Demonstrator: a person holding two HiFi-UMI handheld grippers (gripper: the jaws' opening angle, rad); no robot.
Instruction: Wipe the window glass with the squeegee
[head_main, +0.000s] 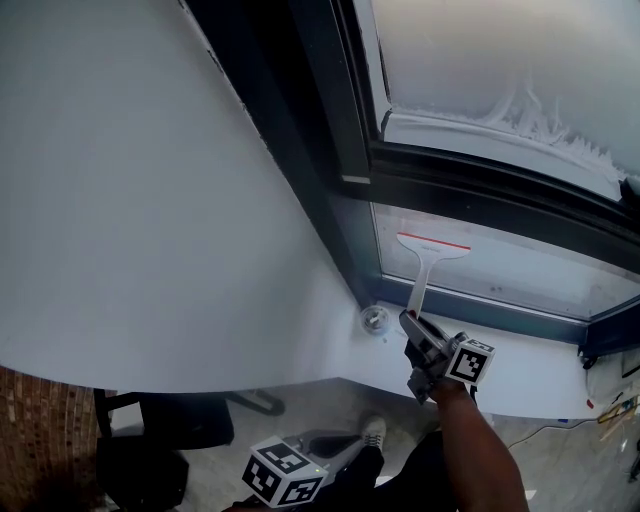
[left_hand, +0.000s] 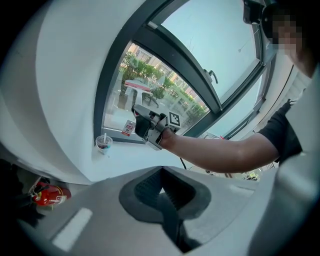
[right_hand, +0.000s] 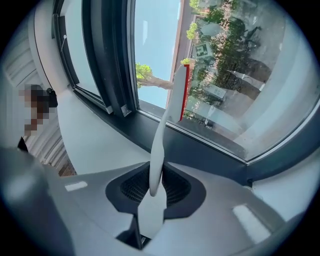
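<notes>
The right gripper's (right_hand: 155, 186) fingers are clenched on the lower end of the squeegee's (right_hand: 161, 140) thin white handle. The handle rises out of them to the red-edged blade, which looks to lie against the lower pane of window glass (head_main: 530, 270) near its bottom-left corner, just above the sill (head_main: 530, 375); contact can't be confirmed. The left gripper's (left_hand: 162, 186) fingers are drawn together with nothing between them.

The grip sits far from the blade, so the slim handle could pivot in the fingers under pressure. One end of the blade would then lift and leave a streak. A lidded cup (head_main: 375, 320) stands near the sill's left end, close to the right gripper, and a low sideways pass could knock it over.

The right forearm reaches forward and up over the sill's front edge, with the wrist roughly in line with the handle. The left gripper hangs low, well back from the window and aimed toward it.
</notes>
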